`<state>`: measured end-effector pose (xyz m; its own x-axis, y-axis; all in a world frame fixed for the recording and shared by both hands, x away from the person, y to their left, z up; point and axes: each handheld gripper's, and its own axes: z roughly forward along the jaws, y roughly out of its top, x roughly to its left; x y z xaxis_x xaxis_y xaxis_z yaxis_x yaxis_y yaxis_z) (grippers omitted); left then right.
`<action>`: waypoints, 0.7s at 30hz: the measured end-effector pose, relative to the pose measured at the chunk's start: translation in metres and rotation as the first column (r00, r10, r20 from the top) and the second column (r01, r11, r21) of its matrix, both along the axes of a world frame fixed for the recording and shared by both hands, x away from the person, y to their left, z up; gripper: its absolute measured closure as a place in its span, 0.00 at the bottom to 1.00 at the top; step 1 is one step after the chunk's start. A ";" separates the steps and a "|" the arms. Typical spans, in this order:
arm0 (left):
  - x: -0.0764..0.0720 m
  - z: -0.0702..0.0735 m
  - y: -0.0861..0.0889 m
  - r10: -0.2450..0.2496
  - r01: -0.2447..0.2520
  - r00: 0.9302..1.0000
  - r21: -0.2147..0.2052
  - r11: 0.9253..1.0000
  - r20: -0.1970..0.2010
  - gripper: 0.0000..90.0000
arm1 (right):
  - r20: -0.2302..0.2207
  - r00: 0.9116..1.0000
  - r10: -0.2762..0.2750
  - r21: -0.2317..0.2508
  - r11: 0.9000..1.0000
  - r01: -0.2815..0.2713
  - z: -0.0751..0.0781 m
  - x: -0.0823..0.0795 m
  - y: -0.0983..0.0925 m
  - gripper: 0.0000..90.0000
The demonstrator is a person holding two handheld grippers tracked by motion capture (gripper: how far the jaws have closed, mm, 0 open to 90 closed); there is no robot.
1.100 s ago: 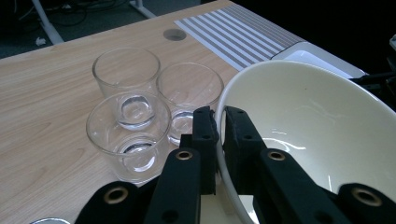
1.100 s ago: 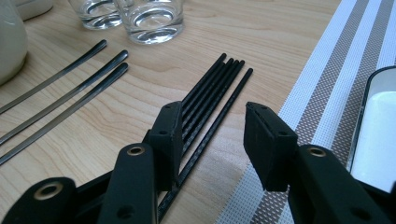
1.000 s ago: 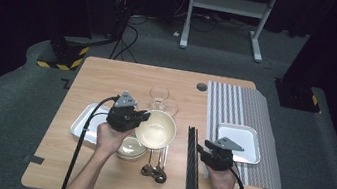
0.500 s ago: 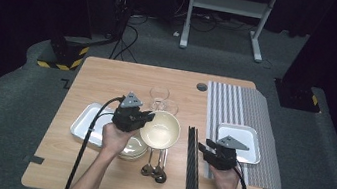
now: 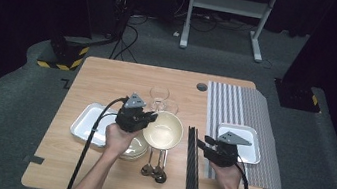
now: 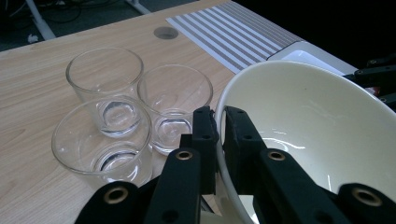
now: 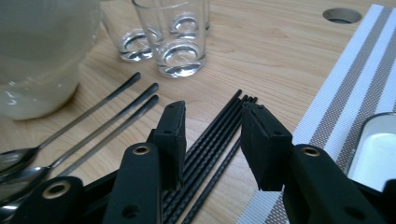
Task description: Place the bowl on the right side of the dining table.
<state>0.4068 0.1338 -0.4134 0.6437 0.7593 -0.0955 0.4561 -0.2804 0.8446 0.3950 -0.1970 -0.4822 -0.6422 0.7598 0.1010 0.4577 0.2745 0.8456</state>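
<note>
Since the earlier frame my right gripper (image 5: 205,143) has slid toward the chopsticks (image 5: 192,159), jaws parted above them, holding nothing. At ten o'clock from it, my left gripper (image 5: 152,117) pinches the cream bowl (image 5: 163,130) by its rim, lifted. Three glasses (image 6: 140,107) stand at twelve.

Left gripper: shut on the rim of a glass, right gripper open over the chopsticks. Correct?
Not quite. The left gripper is shut on the rim of the cream bowl, not a glass, as the left gripper view shows. The right gripper is open over the chopsticks.
</note>
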 end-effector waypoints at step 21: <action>0.004 -0.002 -0.011 -0.001 0.001 1.000 0.008 1.000 -0.007 0.93 | -0.010 0.999 0.047 0.017 0.999 -0.047 0.030 0.001 0.003 0.69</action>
